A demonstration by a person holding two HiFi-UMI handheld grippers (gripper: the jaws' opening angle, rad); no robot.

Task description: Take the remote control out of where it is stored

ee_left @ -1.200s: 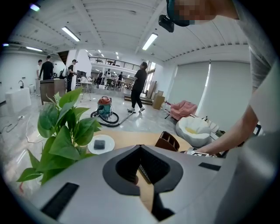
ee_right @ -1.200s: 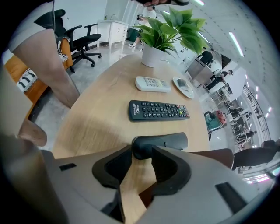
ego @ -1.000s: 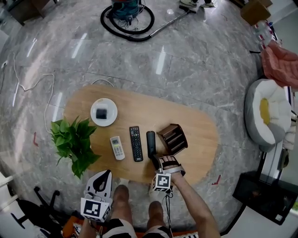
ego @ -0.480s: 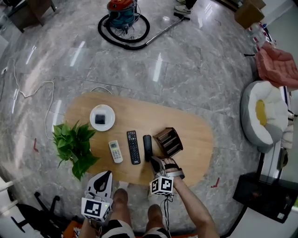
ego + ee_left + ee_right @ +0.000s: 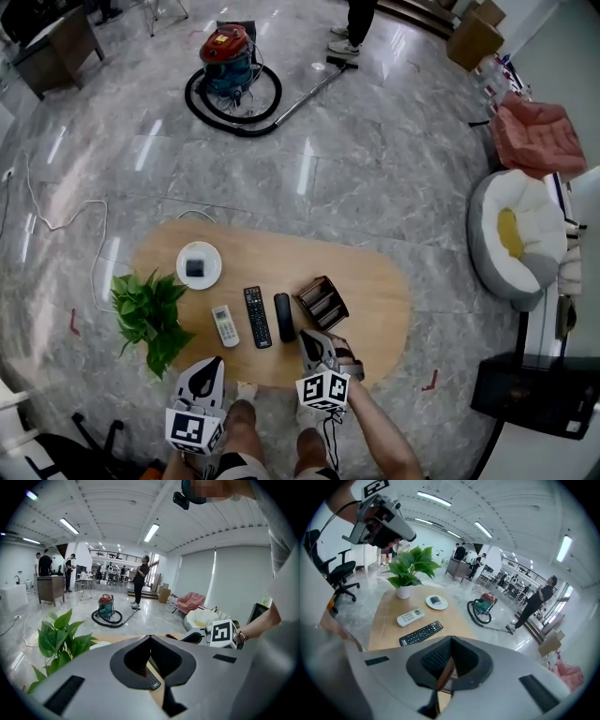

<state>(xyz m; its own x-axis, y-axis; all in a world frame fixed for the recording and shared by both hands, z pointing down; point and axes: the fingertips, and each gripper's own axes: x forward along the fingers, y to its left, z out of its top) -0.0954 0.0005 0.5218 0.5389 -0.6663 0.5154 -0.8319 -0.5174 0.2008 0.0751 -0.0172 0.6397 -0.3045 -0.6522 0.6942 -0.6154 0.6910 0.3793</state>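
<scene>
on the desk (image 5: pixel 375 281) the slim dark remote (image 5: pixel 283 317) lies flat, outside the brown holder (image 5: pixel 322 302) and just beside its left side, long axis running away from you. left of it, nearly parallel, sits the black button remote (image 5: pixel 257 317), then the white remote (image 5: pixel 225 326), each apart from the next. white dish (image 5: pixel 183 266) with a small dark thing on it is further back on the left; cannot tell what that thing is. plant (image 5: pixel 150 314) stands at the desk's left end. holder sits skewed to the desk edge with its slots showing; cannot tell if anything is in them.

your right tongs (image 5: pixel 310 339) hang over the near edge of the desk, just short of the slim dark remote and the holder, touching neither. tips are pressed together, they have just been closing, and nothing is between them. your left tongs (image 5: pixel 208 366) are off the desk on your side, near the plant, well apart from the remotes. the left gripper view shows the tips meeting with nothing gripped; the black button remote shows through the gap below them.

vacuum cleaner (image 5: pixel 228 56) with its hose looped round it stands on the marble floor (image 5: pixel 394 169) well beyond the desk, a person (image 5: pixel 354 23) standing near its wand.
</scene>
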